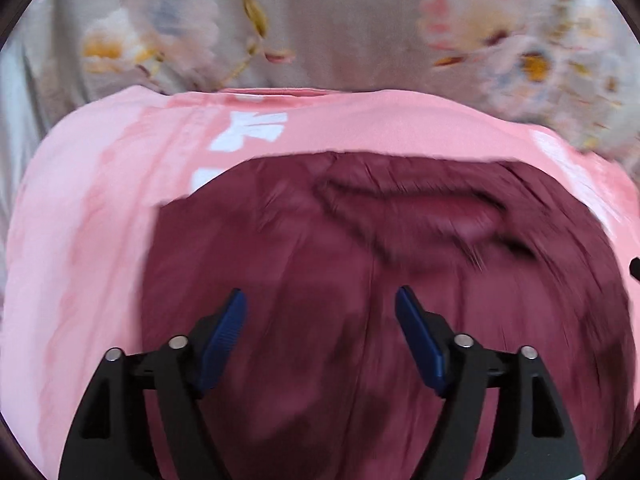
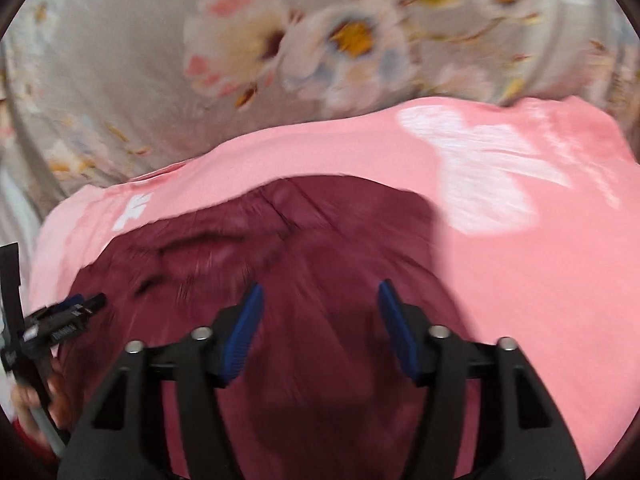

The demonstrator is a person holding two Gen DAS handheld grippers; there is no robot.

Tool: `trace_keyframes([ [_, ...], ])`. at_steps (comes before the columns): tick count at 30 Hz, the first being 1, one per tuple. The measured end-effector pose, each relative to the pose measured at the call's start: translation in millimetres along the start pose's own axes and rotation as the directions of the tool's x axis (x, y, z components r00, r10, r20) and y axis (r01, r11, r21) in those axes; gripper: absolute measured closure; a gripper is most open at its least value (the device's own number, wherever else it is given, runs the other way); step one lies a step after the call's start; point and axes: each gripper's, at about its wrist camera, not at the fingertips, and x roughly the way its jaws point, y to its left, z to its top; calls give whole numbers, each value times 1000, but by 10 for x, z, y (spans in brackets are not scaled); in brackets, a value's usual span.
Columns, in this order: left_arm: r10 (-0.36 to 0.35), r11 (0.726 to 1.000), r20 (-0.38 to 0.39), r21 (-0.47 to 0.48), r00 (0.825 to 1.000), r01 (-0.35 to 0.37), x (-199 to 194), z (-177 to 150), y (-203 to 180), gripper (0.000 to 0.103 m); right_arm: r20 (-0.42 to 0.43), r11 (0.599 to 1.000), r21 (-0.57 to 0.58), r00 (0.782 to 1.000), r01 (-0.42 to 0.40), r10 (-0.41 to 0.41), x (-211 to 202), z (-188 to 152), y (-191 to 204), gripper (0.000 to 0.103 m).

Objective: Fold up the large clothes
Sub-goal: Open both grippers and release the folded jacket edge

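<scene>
A dark maroon garment (image 1: 360, 280) lies spread over a pink cloth with white markings (image 1: 92, 220). In the left wrist view my left gripper (image 1: 320, 300) hovers over the maroon fabric, its blue pads (image 1: 224, 332) wide apart with nothing between them. The right wrist view shows the same maroon garment (image 2: 312, 240) on the pink cloth (image 2: 540, 280); my right gripper (image 2: 320, 296) stands open above it, empty. The left gripper (image 2: 68, 316) appears at the left edge of the right wrist view. Both pictures are motion-blurred.
A grey bed sheet with a flower print (image 1: 340, 28) (image 2: 120, 80) stretches beyond the pink cloth. A person's hand (image 2: 24, 400) shows at the lower left of the right wrist view.
</scene>
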Motion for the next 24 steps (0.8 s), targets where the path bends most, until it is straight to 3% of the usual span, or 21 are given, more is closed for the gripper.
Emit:
trace_keyframes([
  [4, 22, 1000, -43, -2, 999, -22, -668, -700, 397, 23, -57, 998, 51, 998, 28, -26, -871, -670, -484, 25],
  [7, 20, 996, -122, -78, 992, -30, -989, -1259, 774, 23, -93, 992, 119, 995, 47, -36, -1327, -1169, -745, 22],
  [11, -80, 961, -220, -275, 972, 17, -1193, -1937, 1233, 23, -108, 977, 212, 994, 30, -7, -1681, -1742, -872, 21],
  [13, -135, 933, -226, -358, 965, 47, -1258, -2207, 1363, 24, -117, 964, 264, 993, 15, 16, -1711, -1916, -906, 21],
  [17, -149, 917, -166, -392, 975, 74, -1454, -2323, 1308, 24, -76, 944, 328, 996, -25, 53, -1709, -2042, -873, 20],
  [21, -196, 892, -149, -437, 969, 113, -1405, -2330, 1200, 27, -61, 940, 338, 995, -51, 76, -1613, -2002, -714, 20],
  [22, -184, 895, -147, -433, 972, 103, -1404, -2327, 1174, 32, -59, 938, 340, 995, -59, 84, -1586, -1994, -660, 22],
  [24, -150, 912, -160, -404, 976, 74, -1401, -2310, 1054, 54, -68, 936, 342, 992, -80, 109, -1553, -1986, -570, 40],
])
